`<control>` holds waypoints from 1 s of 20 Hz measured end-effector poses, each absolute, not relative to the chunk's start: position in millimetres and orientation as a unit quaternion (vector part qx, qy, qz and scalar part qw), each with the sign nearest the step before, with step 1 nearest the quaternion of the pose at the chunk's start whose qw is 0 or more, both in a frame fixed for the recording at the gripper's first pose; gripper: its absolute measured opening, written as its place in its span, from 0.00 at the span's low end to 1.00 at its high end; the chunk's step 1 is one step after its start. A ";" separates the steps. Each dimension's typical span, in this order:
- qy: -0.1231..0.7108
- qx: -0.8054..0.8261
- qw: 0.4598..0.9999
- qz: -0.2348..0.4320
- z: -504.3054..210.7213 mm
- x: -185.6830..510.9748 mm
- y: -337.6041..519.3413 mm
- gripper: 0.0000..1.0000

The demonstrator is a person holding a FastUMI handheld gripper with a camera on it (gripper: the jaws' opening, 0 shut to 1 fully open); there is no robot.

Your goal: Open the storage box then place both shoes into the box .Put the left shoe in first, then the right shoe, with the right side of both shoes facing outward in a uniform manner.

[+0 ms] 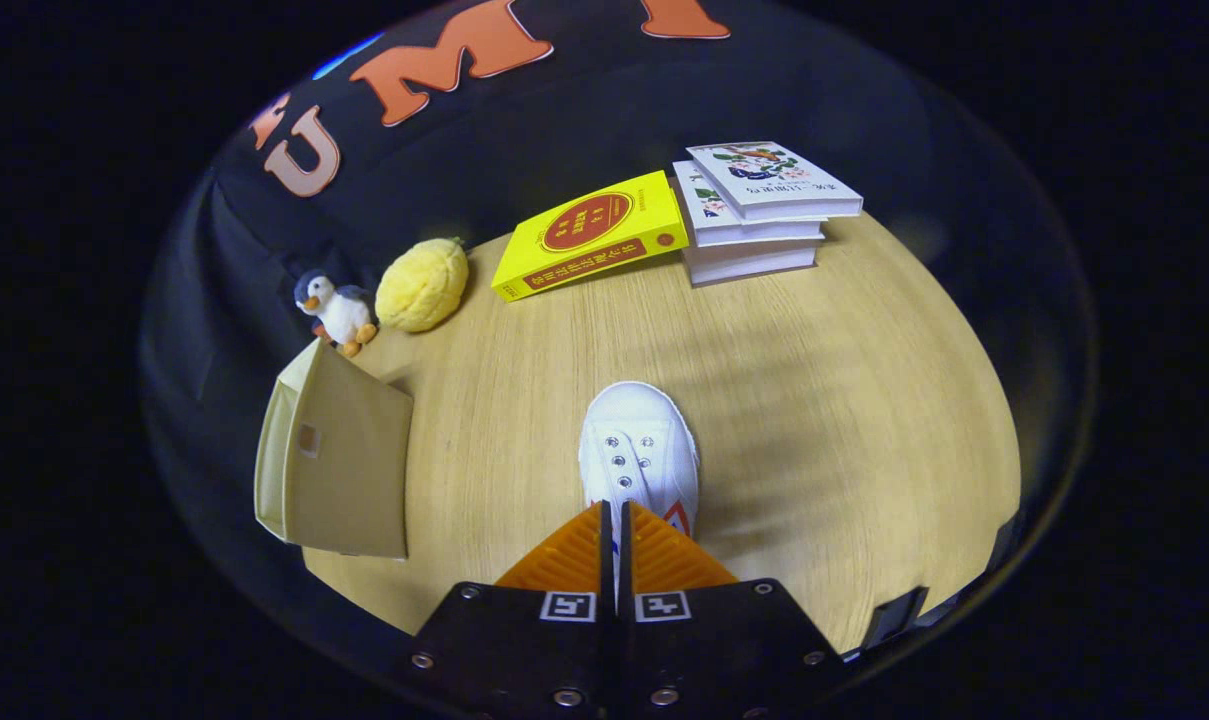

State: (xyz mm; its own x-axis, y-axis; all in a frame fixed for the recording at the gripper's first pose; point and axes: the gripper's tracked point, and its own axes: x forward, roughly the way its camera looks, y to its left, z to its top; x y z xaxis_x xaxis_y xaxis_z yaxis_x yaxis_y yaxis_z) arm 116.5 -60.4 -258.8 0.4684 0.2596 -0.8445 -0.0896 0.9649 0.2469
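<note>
A white canvas shoe (pixel 639 450) with metal eyelets and a small red and blue mark on its side points its toe away from me, over the wooden table (pixel 844 400). My gripper (pixel 615 520) is shut on the shoe's near end. A thin strip of white shows between the two orange fingers (pixel 564 560). The beige storage box (pixel 339 470) stands to the left of the fingers at the table's left edge, with a flat beige panel facing me. Whether it is open cannot be told from here.
Beyond the box sit a small penguin toy (pixel 336 312) and a yellow plush ball (pixel 423 285). At the back of the table a yellow book (pixel 592 235) leans against a stack of white books (pixel 759 210).
</note>
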 end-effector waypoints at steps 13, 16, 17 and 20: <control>0.477 0.002 0.875 0.083 -330.7 78.1 -72.0 0.52; 0.454 0.000 0.887 0.081 -337.1 89.8 -61.4 0.50; 0.450 -0.004 0.889 0.086 -338.2 91.3 -56.1 0.47; 0.417 -0.032 0.905 0.075 -335.3 95.3 -64.0 0.32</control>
